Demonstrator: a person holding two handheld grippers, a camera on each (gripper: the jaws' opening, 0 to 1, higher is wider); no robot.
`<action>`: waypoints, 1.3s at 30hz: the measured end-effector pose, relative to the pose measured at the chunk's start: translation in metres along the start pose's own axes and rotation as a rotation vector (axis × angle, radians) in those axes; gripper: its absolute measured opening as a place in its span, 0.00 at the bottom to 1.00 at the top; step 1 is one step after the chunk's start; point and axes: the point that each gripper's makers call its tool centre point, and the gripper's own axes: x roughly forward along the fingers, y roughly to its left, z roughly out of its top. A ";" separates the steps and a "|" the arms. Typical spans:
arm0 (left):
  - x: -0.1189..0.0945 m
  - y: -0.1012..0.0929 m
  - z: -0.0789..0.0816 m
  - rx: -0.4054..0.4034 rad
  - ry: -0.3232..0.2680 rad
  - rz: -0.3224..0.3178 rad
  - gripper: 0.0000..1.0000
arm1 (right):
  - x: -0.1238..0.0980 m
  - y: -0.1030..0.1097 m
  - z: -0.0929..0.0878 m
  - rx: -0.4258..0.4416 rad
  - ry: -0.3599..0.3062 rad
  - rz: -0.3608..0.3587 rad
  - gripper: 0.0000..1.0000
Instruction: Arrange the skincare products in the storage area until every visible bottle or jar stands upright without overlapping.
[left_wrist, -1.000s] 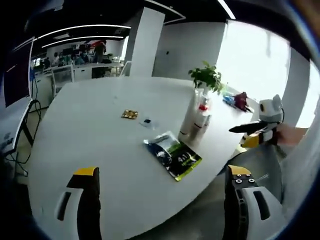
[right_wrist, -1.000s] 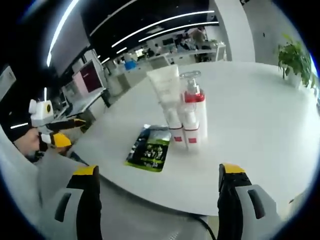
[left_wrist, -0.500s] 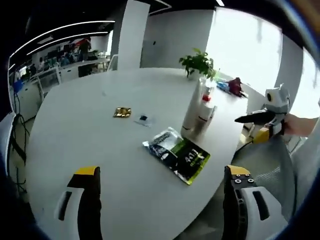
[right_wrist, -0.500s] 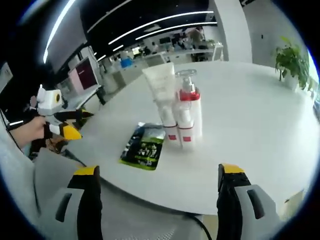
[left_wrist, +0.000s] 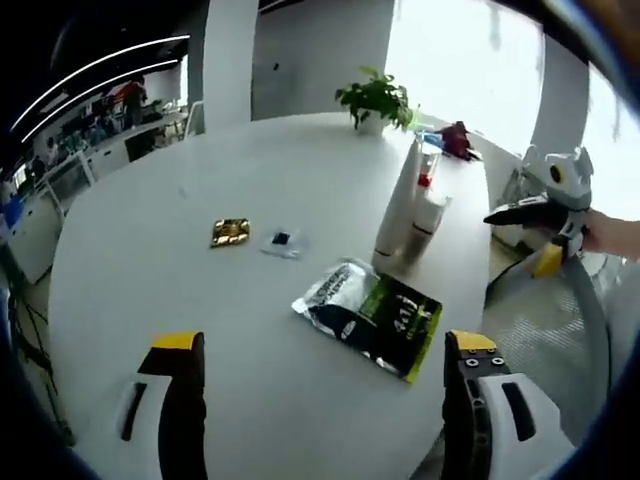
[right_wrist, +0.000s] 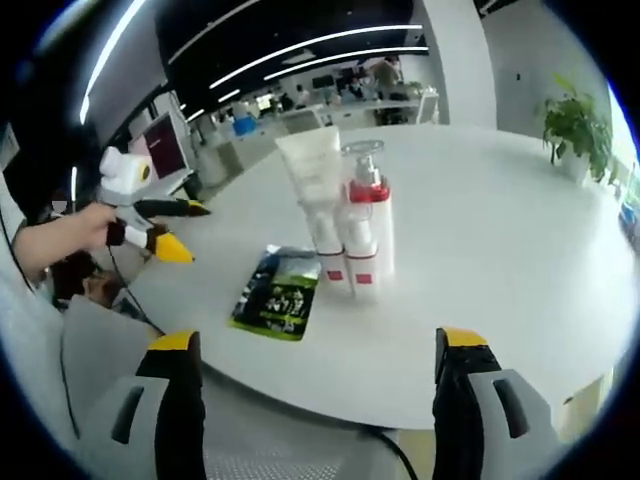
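I am at the approach step: both my tools hang off the near edge of the round white table (right_wrist: 520, 260), and nothing is held. Going left to right in the right gripper view, my left gripper (right_wrist: 172, 228) comes in at the far left in my hand, its jaws apart and empty, well clear of the products. Next lies a flat green and black sachet (right_wrist: 274, 296) on the tabletop, just beside the bottles. Then the cluster: a white tube (right_wrist: 316, 212) standing on its cap, a pump bottle (right_wrist: 368, 215) with a red collar, and a short white bottle (right_wrist: 357, 260) with a red band in front. They stand upright but packed tight; I cannot tell whether they touch.

In the left gripper view, a small gold packet (left_wrist: 230, 232) and a tiny clear packet (left_wrist: 281, 240) lie left of the sachet, and my right gripper (left_wrist: 541, 225) shows at the right, jaws parted, gripping nothing. A potted plant (left_wrist: 373, 98) stands at the far rim.

No bottle's contents can be judged; the containers are opaque. Next, I judge, I should reach in and space the cluster out, taking one bottle low on its body so it does not tip its neighbours.
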 end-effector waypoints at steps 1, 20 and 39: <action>0.003 0.001 0.002 0.004 0.001 -0.004 0.92 | 0.000 0.000 0.000 -0.002 0.001 0.003 0.96; 0.079 0.010 0.038 0.084 0.087 -0.056 0.87 | -0.001 0.001 0.003 0.025 -0.023 0.013 0.94; 0.148 0.025 0.050 0.202 0.190 -0.118 0.79 | -0.004 -0.006 0.008 0.057 -0.061 -0.020 0.92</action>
